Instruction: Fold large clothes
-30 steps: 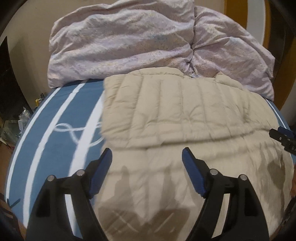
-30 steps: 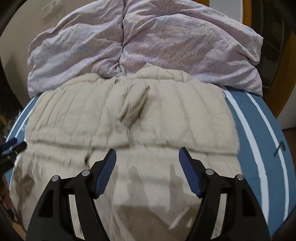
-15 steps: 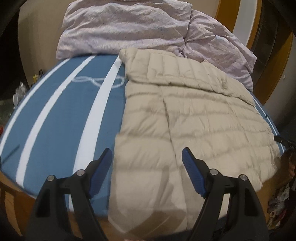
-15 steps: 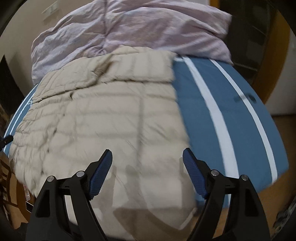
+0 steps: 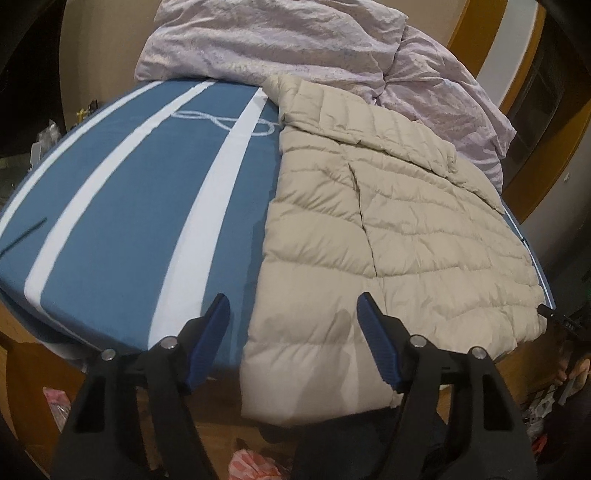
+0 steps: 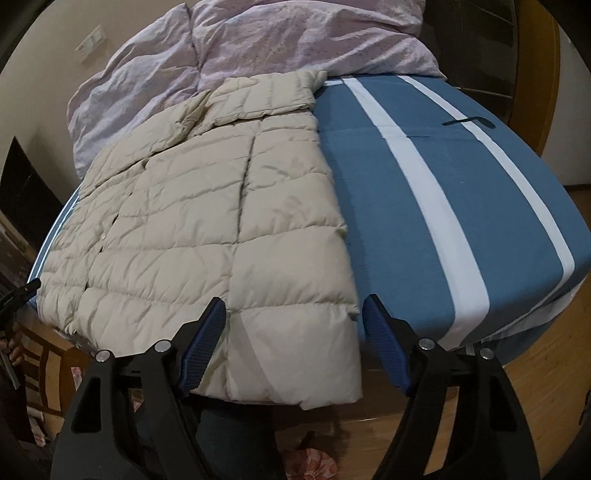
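Observation:
A beige quilted down jacket (image 5: 388, 229) lies flat on the bed, its hem hanging over the near edge. My left gripper (image 5: 293, 299) hovers over the hem's left corner. Its jaws are closing with the padded corner between them, and the blue pads stand clear of the cloth. In the right wrist view the jacket (image 6: 207, 229) fills the left half. My right gripper (image 6: 294, 301) hovers at the hem's right corner. Its jaws are closing around that corner without pressing on it. Each view catches the other gripper's dark tip at its edge.
The bed has a blue sheet with white stripes (image 5: 129, 206) (image 6: 424, 206). A crumpled lilac duvet (image 5: 295, 40) (image 6: 277, 33) is heaped at the head, against the jacket's collar. A wooden bed frame (image 5: 29, 369) and floor lie below, with pink items (image 5: 255, 465) on it.
Both grippers have drawn back from over the jacket's middle to the foot of the bed and spread apart, each to one hem corner. The left jaws have narrowed slightly.

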Available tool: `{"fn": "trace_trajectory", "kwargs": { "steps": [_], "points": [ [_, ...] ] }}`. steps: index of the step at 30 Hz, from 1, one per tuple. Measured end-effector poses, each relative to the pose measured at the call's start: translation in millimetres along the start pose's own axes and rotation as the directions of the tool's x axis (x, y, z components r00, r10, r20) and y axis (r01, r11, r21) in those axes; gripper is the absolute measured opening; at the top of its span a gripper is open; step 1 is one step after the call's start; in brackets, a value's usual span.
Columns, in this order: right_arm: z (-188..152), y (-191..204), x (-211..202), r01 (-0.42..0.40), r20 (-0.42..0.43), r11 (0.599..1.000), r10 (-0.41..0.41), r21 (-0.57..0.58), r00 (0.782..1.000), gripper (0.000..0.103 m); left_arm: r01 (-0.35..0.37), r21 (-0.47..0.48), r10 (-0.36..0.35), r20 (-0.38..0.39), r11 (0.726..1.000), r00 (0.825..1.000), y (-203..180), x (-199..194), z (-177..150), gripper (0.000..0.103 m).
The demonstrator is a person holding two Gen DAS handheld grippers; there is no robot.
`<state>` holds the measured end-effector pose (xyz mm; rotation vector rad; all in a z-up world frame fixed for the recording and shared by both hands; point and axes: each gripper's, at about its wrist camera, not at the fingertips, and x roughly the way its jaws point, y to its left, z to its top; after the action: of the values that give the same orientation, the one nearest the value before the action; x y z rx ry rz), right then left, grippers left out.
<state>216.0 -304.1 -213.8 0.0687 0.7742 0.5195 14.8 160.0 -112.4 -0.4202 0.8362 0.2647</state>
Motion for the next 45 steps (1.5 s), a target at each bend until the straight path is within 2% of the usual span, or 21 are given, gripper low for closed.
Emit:
{"fn": "trace_trajectory", "kwargs": {
  "steps": [9,14,19,22,24,25,26,29,32,35,39,45],
  "points": [
    [-12.3,12.9,-1.9,0.007,0.042,0.998,-0.005,-0.063,0.999,0.069,0.013,0.015,-0.013,0.006,1.000,1.000,-7.2,-3.1,-13.4,0.064],
    [-15.8,22.8,-2.2,0.013,0.054,0.996,-0.008,-0.093,0.999,0.056,0.022,0.020,-0.022,0.009,1.000,1.000,-9.9,-4.6,-17.1,0.060],
    [-17.7,24.7,-3.4,0.005,0.061,0.996,0.000,-0.090,0.998,0.055,0.023,0.018,-0.023,0.009,1.000,1.000,-8.6,-8.9,-21.7,0.060],
    [-18.3,29.1,-3.0,-0.004,0.061,0.995,0.010,-0.103,0.998,0.042,0.017,0.022,-0.017,0.015,1.000,1.000,-9.8,-10.1,-24.4,0.059],
    [-18.3,31.0,-2.8,-0.014,0.057,0.994,0.020,-0.108,0.998,0.035,0.010,0.028,-0.010,0.021,1.000,1.000,-11.4,-9.9,-25.7,0.052],
    [-18.3,31.3,-2.8,-0.022,0.054,0.994,0.028,-0.107,0.998,0.030,0.011,0.026,-0.011,0.022,1.000,1.000,-11.7,-9.8,-25.8,0.046],
    [-18.1,31.1,-2.9,-0.030,0.051,0.994,0.035,-0.104,0.998,0.026,0.019,0.023,-0.020,0.019,1.000,1.000,-11.3,-9.6,-25.7,0.034],
    [-17.4,29.0,-3.4,-0.050,0.047,0.995,0.054,-0.085,0.997,0.017,0.036,0.005,-0.037,0.011,0.999,0.999,-10.6,-8.3,-25.9,0.018],
    [-15.0,26.8,-5.5,-0.061,0.050,0.996,0.064,-0.071,0.997,0.012,0.051,-0.006,-0.051,0.004,0.999,0.999,-9.9,-8.2,-26.1,0.008],
    [-9.5,27.8,-10.6,-0.057,0.066,0.996,0.062,-0.071,0.996,0.010,0.053,-0.005,-0.053,0.017,0.999,0.998,-12.2,-12.9,-22.5,0.003],
    [5.1,28.3,-22.8,-0.056,0.113,0.996,0.063,-0.064,0.992,0.009,0.051,0.021,-0.053,0.060,0.998,0.997,-18.3,-25.8,-10.4,0.003],
    [39.6,27.9,-30.9,-0.034,0.175,0.999,0.041,-0.040,0.984,0.009,0.015,0.048,-0.021,0.127,0.999,0.992,-29.1,-37.7,22.2,0.002]
  ]
}}
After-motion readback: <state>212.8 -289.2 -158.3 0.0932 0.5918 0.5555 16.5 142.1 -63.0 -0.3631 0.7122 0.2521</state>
